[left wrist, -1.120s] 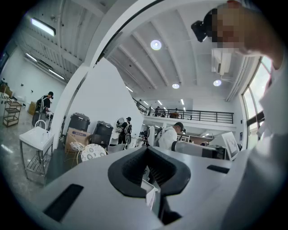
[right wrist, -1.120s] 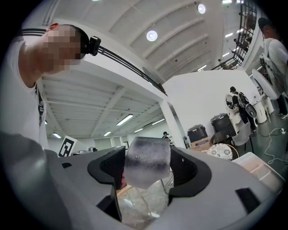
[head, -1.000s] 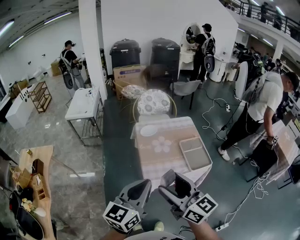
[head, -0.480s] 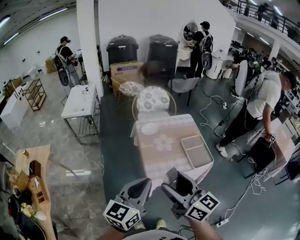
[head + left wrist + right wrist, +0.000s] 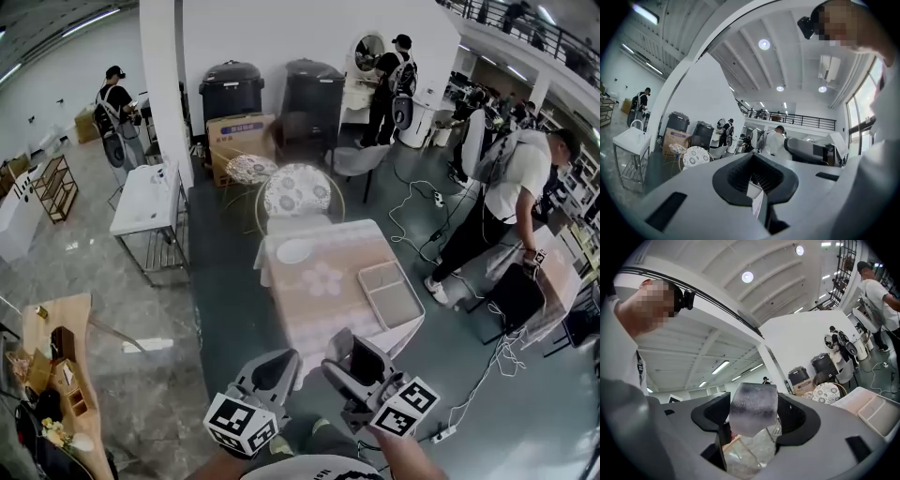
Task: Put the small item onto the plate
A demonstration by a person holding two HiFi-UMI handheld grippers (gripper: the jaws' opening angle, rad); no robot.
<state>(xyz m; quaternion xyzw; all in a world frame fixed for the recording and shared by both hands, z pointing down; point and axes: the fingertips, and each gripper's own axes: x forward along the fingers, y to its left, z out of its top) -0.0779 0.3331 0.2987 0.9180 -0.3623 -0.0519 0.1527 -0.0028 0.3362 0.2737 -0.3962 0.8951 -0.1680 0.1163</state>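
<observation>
- Hardly shifted since before, left gripper [image 5: 272,367] and right gripper [image 5: 349,361] hang well short of the plate [image 5: 292,250] on the surface [image 5: 323,314].
- Left gripper view: fingers nearly together, empty.
- Right gripper view: fingers clamp the small item [image 5: 753,408]; release low over plate.

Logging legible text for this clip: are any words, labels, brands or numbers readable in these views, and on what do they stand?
No text can be read in any view.
Cardboard box beside the pillar: purple print on its front, too small to read.
Marker cubes: black-and-white square patterns only, no letters or digits.
</observation>
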